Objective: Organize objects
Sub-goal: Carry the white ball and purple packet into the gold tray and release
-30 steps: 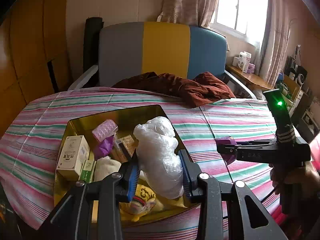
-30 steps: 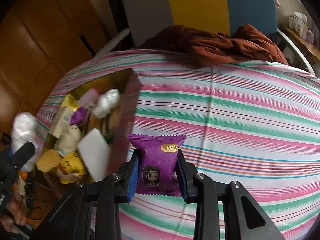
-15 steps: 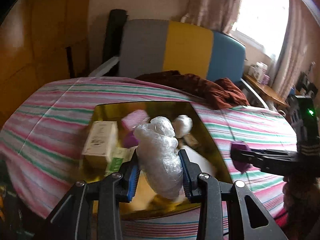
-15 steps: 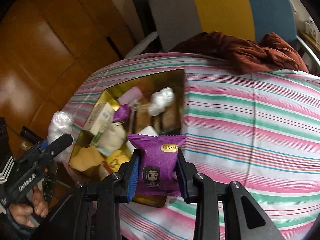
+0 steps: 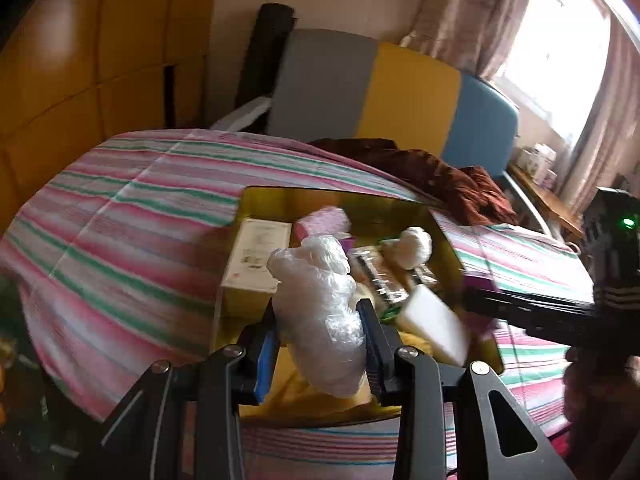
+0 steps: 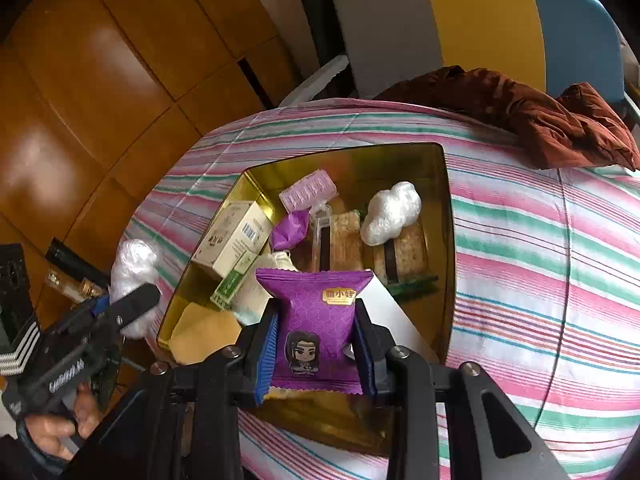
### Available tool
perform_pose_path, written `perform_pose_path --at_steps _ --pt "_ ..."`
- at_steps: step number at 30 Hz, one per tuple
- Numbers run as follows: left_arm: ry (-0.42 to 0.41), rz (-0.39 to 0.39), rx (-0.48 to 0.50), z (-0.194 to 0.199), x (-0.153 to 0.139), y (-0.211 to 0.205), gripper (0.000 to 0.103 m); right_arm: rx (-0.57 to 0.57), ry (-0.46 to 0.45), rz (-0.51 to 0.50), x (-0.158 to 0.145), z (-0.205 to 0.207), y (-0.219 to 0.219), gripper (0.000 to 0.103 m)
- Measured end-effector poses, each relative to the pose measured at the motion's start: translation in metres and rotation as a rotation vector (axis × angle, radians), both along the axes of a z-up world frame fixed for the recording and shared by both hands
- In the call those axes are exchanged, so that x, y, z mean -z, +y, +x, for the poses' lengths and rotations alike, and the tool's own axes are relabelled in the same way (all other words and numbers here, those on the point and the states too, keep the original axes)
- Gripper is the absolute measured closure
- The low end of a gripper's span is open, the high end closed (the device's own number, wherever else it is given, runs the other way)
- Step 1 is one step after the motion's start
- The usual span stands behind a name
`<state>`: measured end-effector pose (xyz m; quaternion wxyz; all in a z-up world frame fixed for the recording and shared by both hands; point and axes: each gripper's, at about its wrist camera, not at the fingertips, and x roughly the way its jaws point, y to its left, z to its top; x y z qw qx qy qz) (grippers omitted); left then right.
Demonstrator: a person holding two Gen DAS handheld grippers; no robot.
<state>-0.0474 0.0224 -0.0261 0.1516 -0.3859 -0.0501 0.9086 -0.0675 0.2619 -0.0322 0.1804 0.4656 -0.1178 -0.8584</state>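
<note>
The right gripper (image 6: pixel 314 340) is clenched on a purple snack packet (image 6: pixel 316 316), its blue fingers (image 6: pixel 267 350) pressing both side edges, the packet hanging above the near edge of the gold tin (image 6: pixel 448 216); the left gripper (image 5: pixel 320 340) is likewise clamped on a crumpled clear plastic bag (image 5: pixel 320 312), which seen from the right wrist hangs just outside the tin's left wall; inside the tin lie a cream carton (image 6: pixel 234 238), a white flat block (image 5: pixel 432 322), wrapped bars (image 6: pixel 344 240), a pink ridged case (image 6: pixel 308 191) and a second white bundle (image 6: pixel 392 212), crowding the floor; beyond the tin, a brown cloth (image 6: pixel 560 120) lies on the striped table (image 6: pixel 540 240). Likely risks: the soft bag, released there, drops outside the tin; the packet lands on the pile and slides off the tilted block; both grippers converging could collide.
</note>
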Motion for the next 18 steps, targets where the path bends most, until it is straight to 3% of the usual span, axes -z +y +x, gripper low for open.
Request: perform_pose_path --at_steps 10,13,18 --pt "-0.018 0.021 0.102 -0.039 0.002 0.052 0.064 0.056 -0.008 -0.01 0.001 -0.025 0.007 0.068" --pt "-0.032 0.04 0.104 -0.054 0.009 0.062 0.045 0.072 -0.021 -0.034 0.007 -0.038 0.009 0.059" --pt "-0.039 0.0 0.084 -0.052 0.018 0.062 0.044 0.089 -0.035 -0.026 0.016 -0.041 0.013 0.057"
